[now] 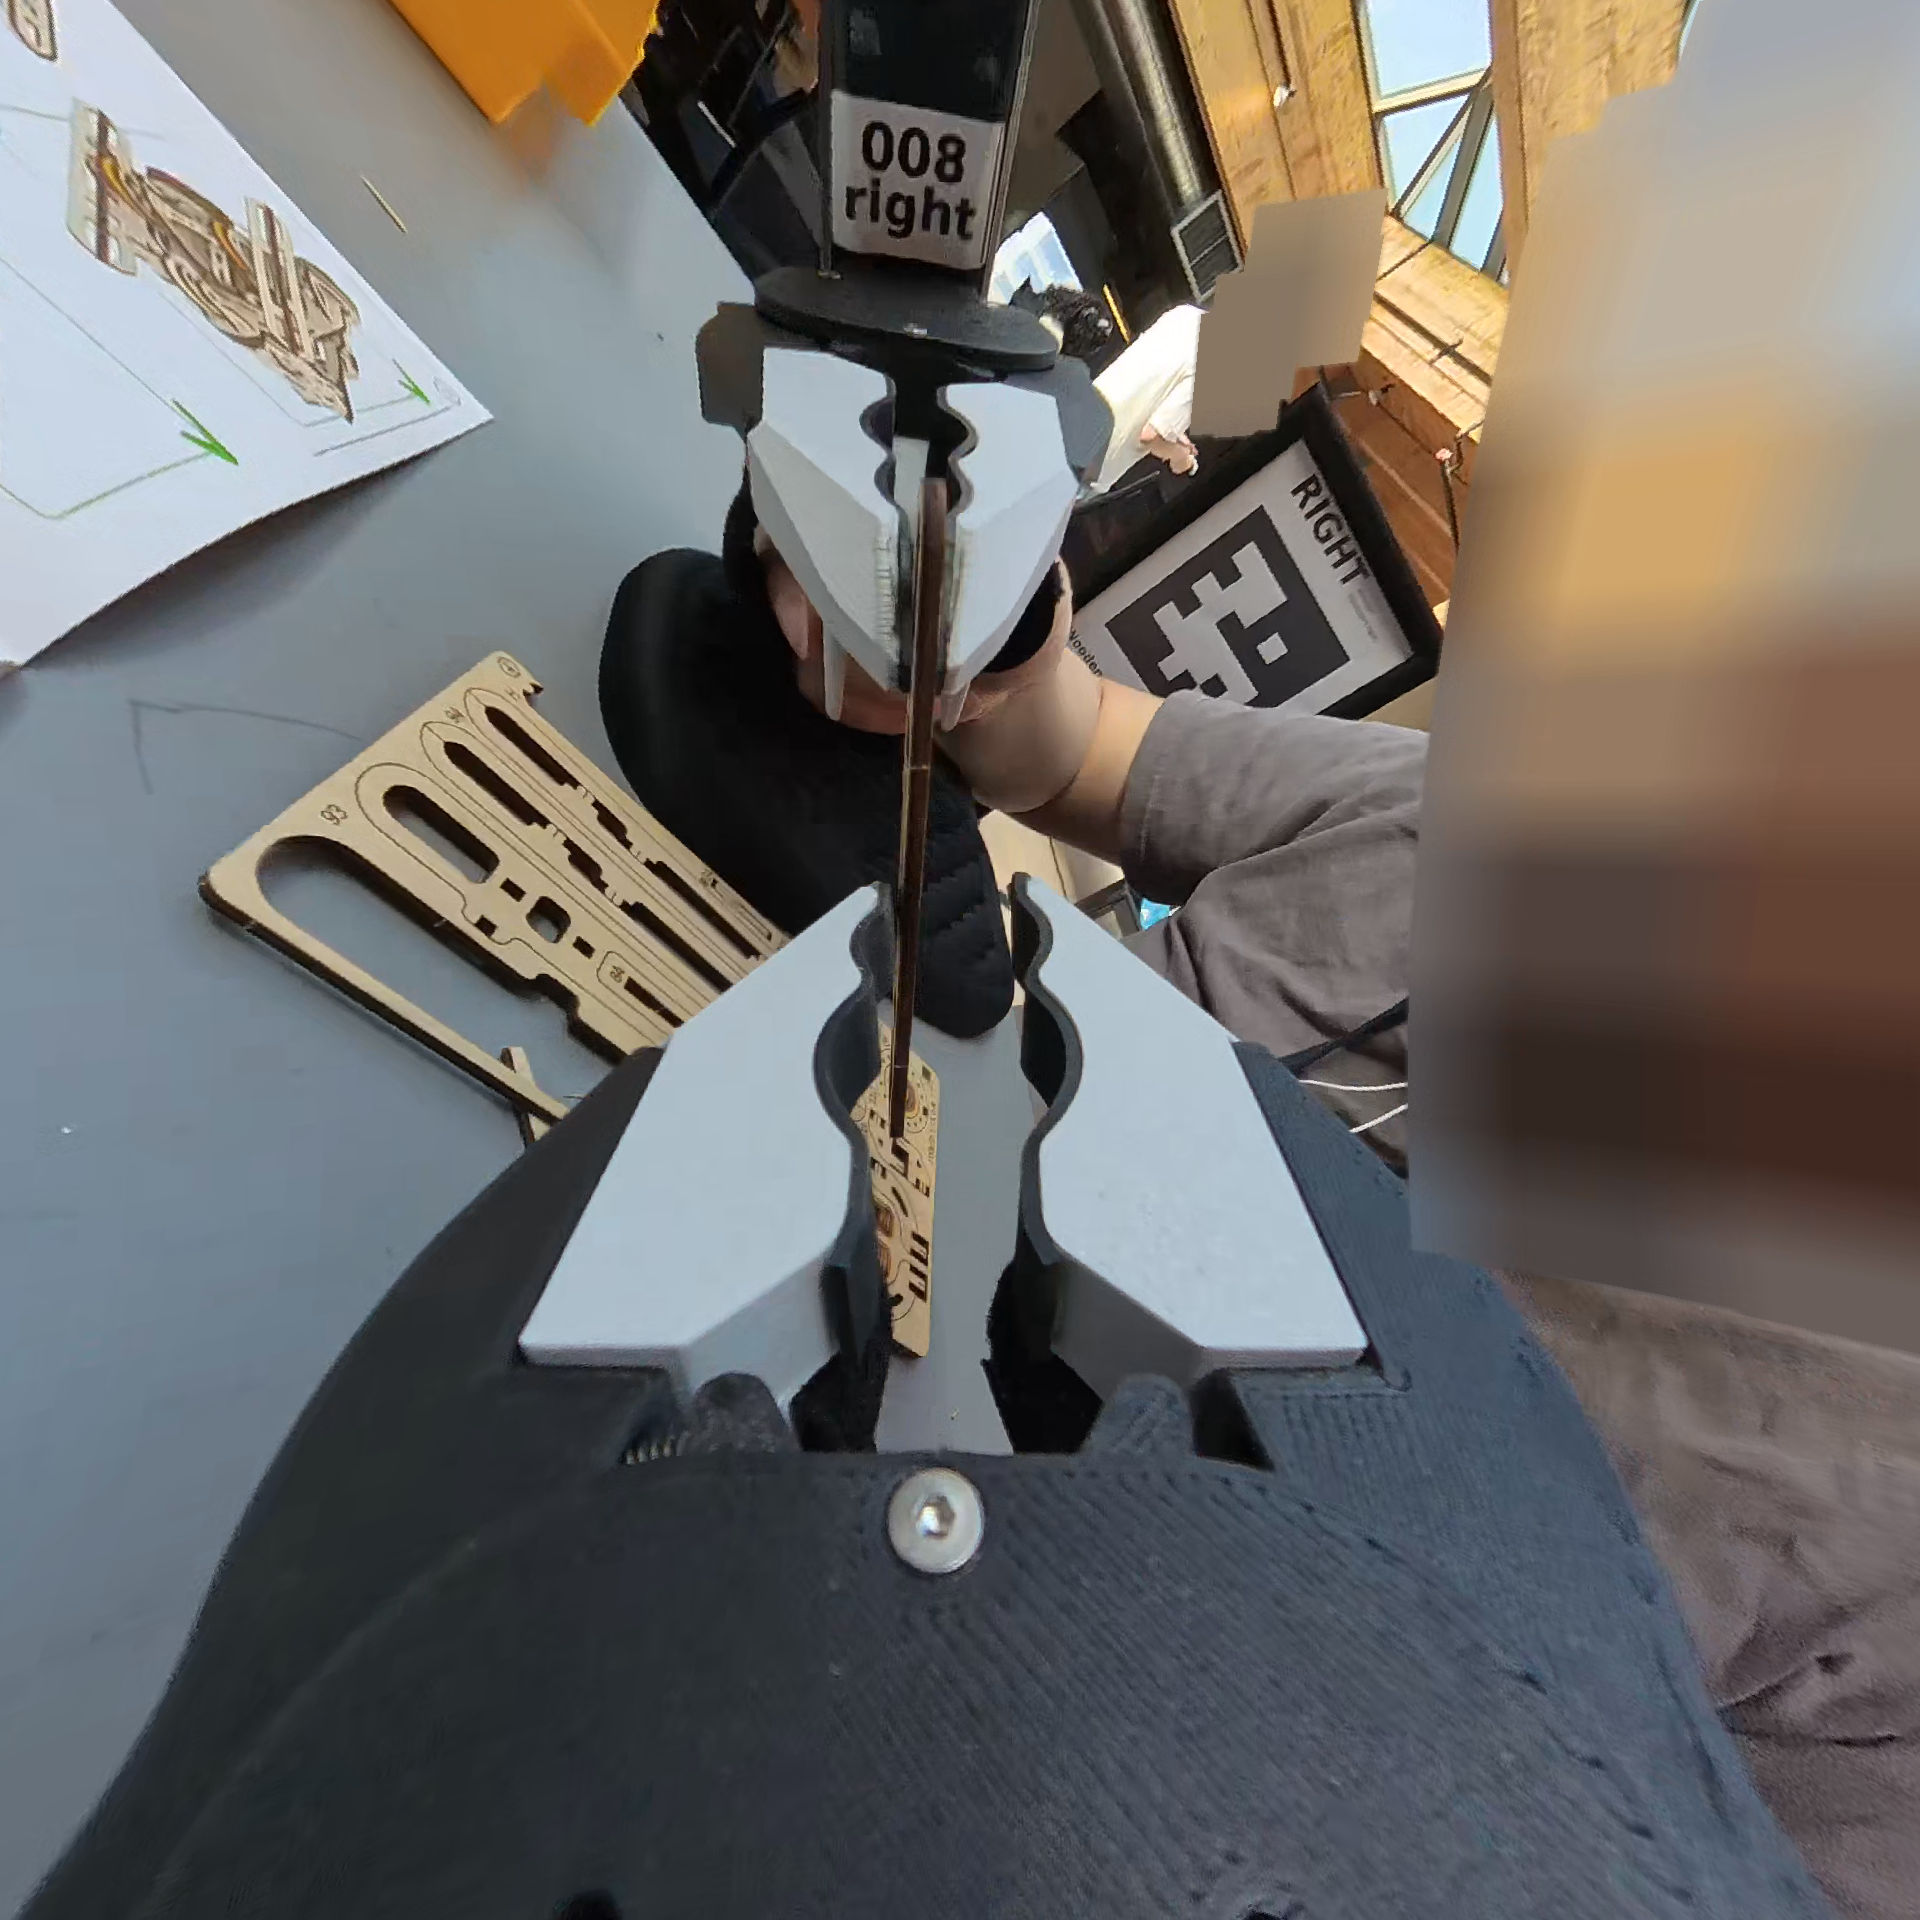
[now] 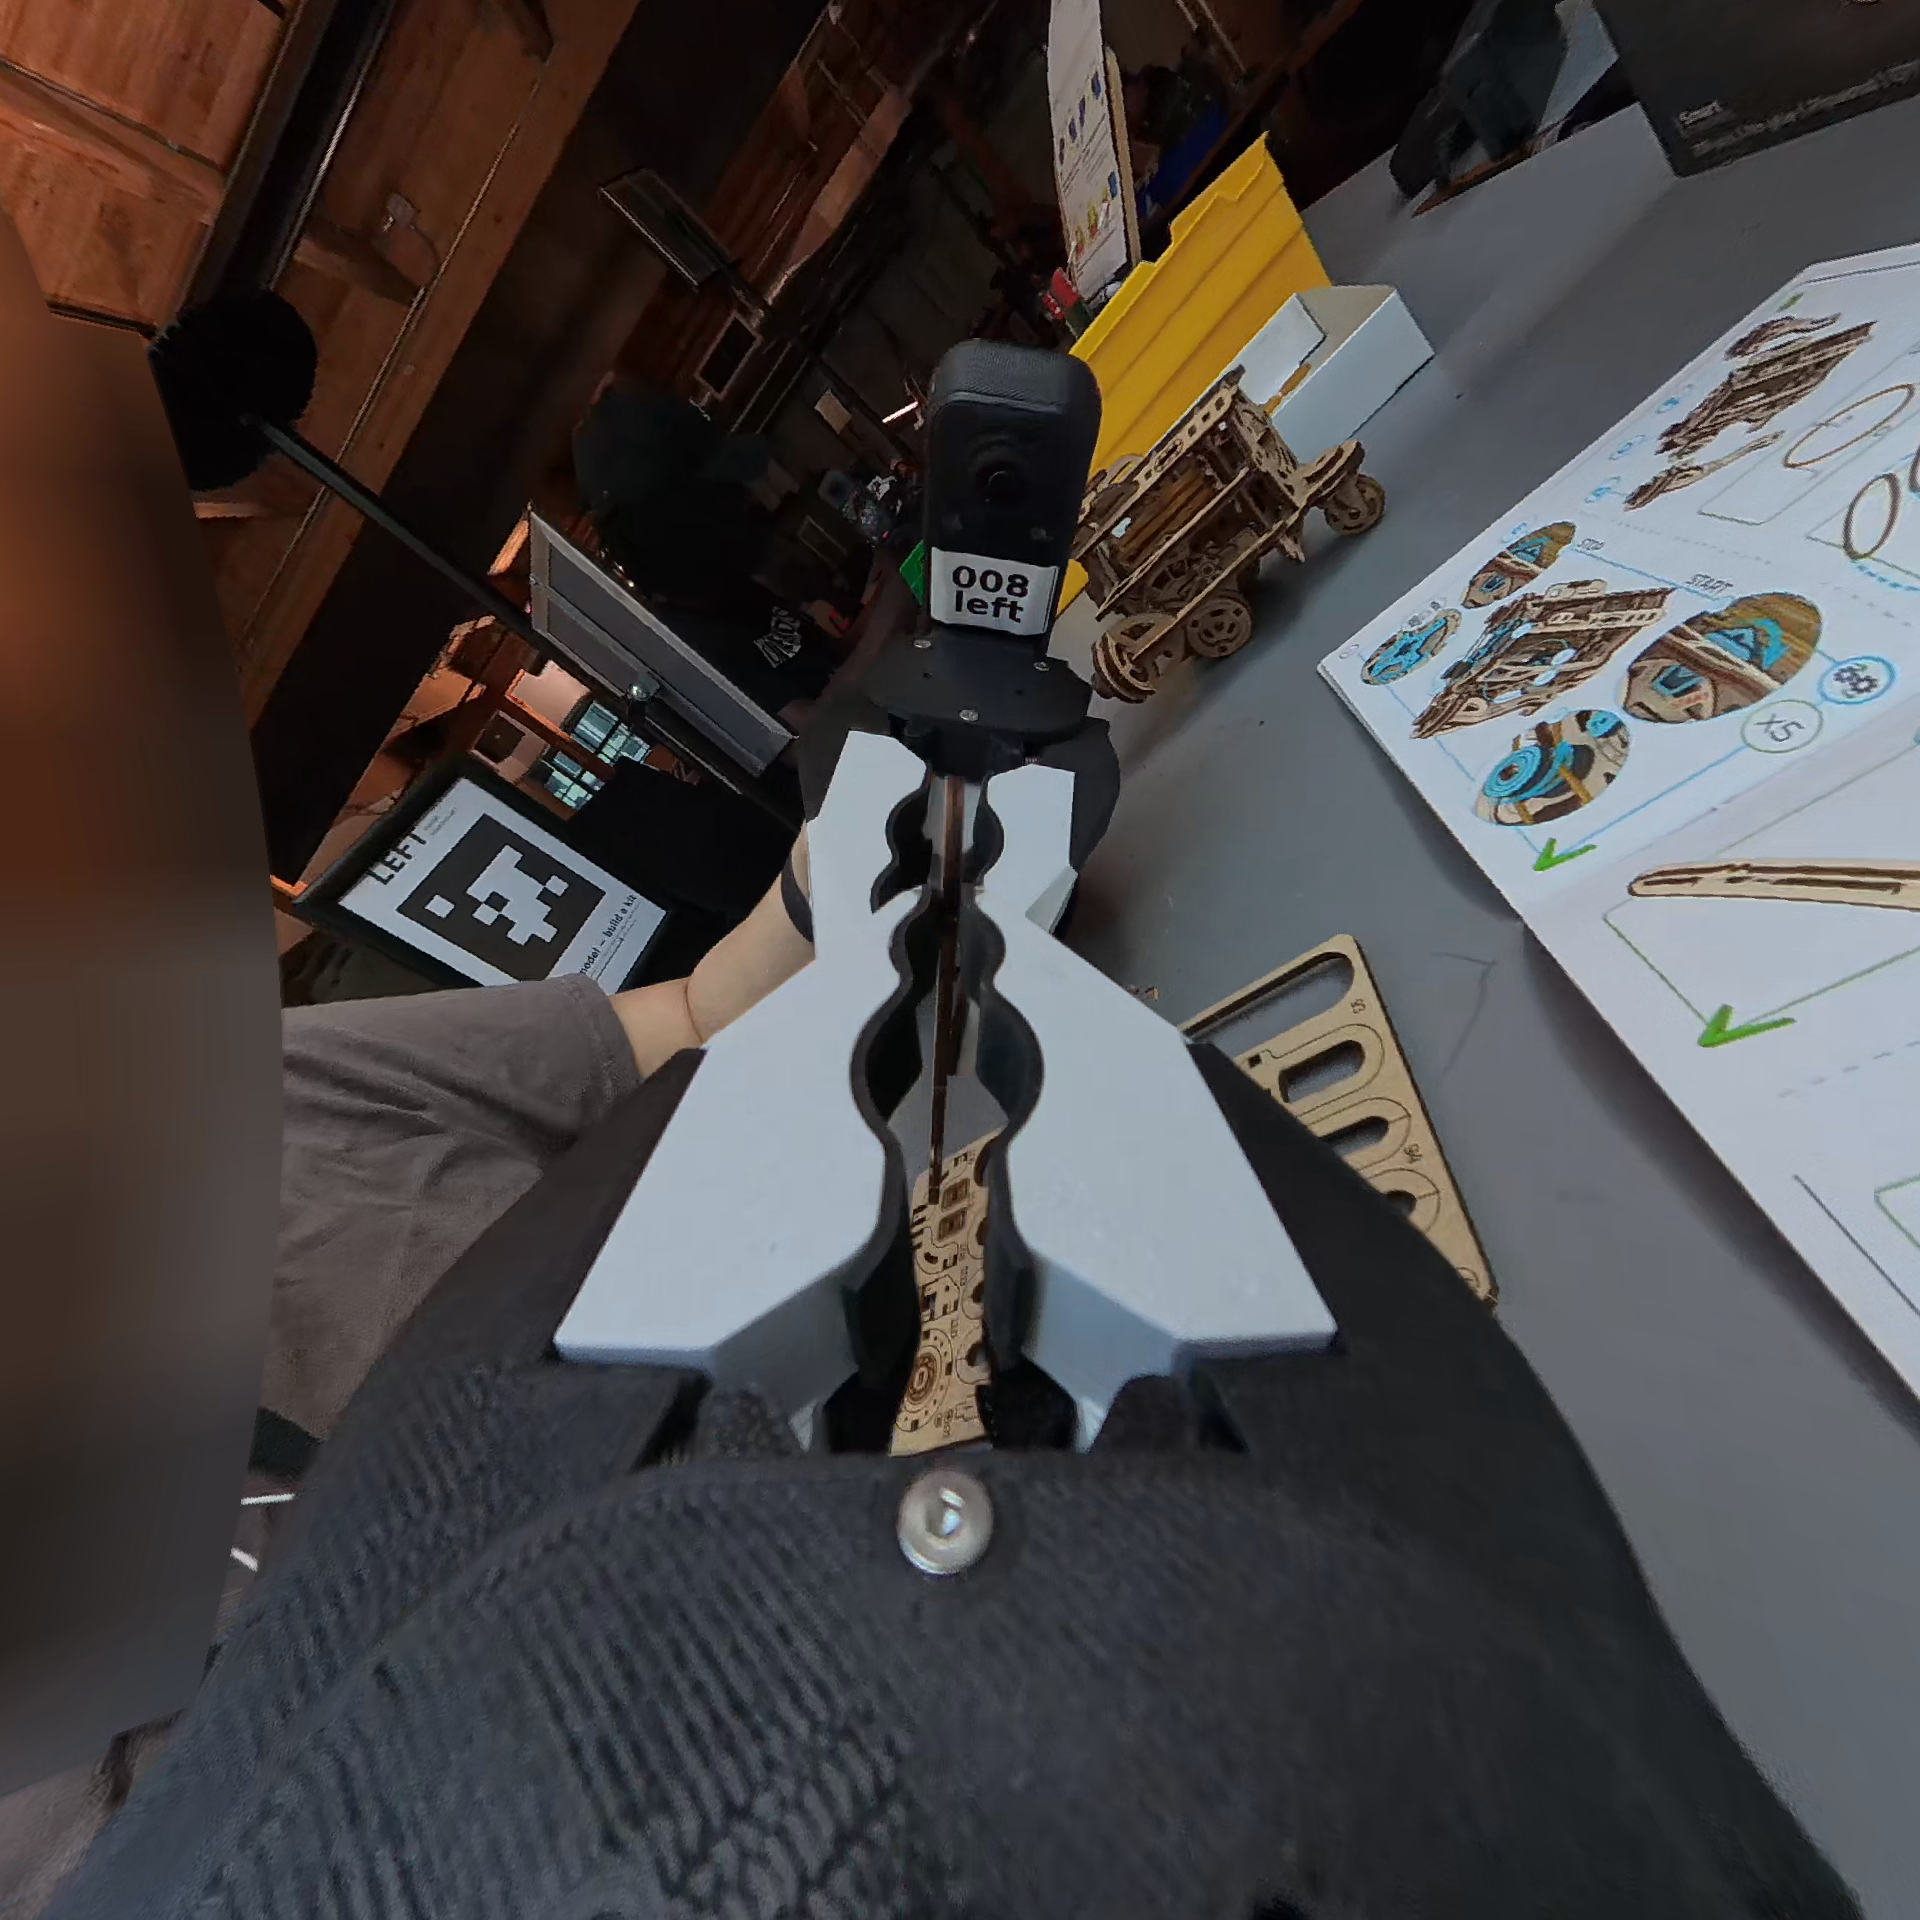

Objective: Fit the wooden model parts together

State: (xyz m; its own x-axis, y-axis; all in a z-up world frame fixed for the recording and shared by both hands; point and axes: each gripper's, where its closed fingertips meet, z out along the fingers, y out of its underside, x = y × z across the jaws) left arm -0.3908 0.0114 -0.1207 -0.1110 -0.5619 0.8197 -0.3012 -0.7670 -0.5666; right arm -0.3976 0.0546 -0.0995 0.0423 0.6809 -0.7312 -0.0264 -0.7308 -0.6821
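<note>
The right gripper [image 1: 920,675] pinches a thin wooden strip [image 1: 912,883] edge-on; the strip runs into the left gripper [image 1: 945,914], whose fingers stand apart around it, above the grey table [image 1: 312,1247]

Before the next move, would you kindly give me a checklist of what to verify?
1. Right gripper clamped on the wooden strip: ok.
2. Left gripper gripping the strip: cannot tell; its jaws stand wider than the strip's edge.
3. Strip's end seated in the engraved wooden plate: cannot tell.
4. Grippers facing head-on along the strip: ok.
5. Punched-out wooden parts sheet flat on the grey table, apart from both grippers: ok.
</note>
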